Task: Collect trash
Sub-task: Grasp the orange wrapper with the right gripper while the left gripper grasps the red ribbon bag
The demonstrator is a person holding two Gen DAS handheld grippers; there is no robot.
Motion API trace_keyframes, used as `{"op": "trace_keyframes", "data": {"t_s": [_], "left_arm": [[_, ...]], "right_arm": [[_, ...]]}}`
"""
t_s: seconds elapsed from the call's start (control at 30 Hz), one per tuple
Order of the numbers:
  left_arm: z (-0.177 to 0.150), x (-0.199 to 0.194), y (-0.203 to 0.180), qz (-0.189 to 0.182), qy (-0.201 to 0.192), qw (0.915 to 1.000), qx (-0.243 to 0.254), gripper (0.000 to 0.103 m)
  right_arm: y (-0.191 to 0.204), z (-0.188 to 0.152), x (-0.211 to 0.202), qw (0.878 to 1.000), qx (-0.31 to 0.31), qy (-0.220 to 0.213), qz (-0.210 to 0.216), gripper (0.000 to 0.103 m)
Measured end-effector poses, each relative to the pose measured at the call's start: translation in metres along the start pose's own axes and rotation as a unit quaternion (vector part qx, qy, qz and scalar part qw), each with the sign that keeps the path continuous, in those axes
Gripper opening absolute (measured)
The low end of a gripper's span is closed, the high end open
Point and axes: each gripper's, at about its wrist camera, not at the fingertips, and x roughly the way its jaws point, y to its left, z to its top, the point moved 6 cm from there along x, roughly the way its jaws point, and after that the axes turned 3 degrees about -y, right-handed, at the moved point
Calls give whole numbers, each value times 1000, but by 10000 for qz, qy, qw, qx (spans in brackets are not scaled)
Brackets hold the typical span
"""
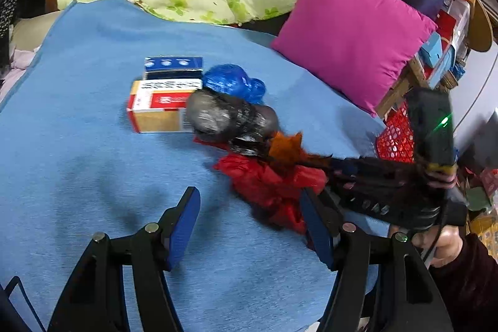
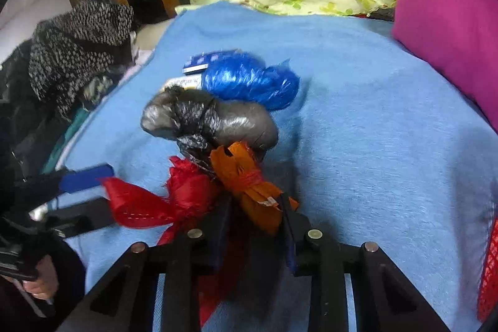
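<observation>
two boxes (image 1: 162, 101), blue bag (image 1: 233, 83), grey bag (image 1: 224, 117) and red bag (image 1: 270, 185) lie on the blanket (image 1: 93, 161); left gripper (image 1: 249, 223) jaws wide, empty. right gripper (image 2: 253, 217) jaws pinch the orange bag (image 2: 246, 179); most trash looks uncollected.

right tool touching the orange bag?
Touching. The right wrist view shows the right tool with its fingers closed against both sides of the orange bag.
</observation>
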Motion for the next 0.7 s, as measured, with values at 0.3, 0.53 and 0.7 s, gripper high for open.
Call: {"op": "trace_keyframes", "data": {"t_s": [0.3,0.53,0.7], "left_arm": [[-6,33,-20,12,306,9995,29,68],[-16,67,-21,54,588,9978,-299,46],[-20,63,-21,51,520,9982,-297,23]], "right_arm": [[-48,24,-53,9909,1039,-854,74,31],[-58,26,-67,9891,1124,-949,-17,31],[-53,26,-69,9893,1050,-1014,15,31]]}}
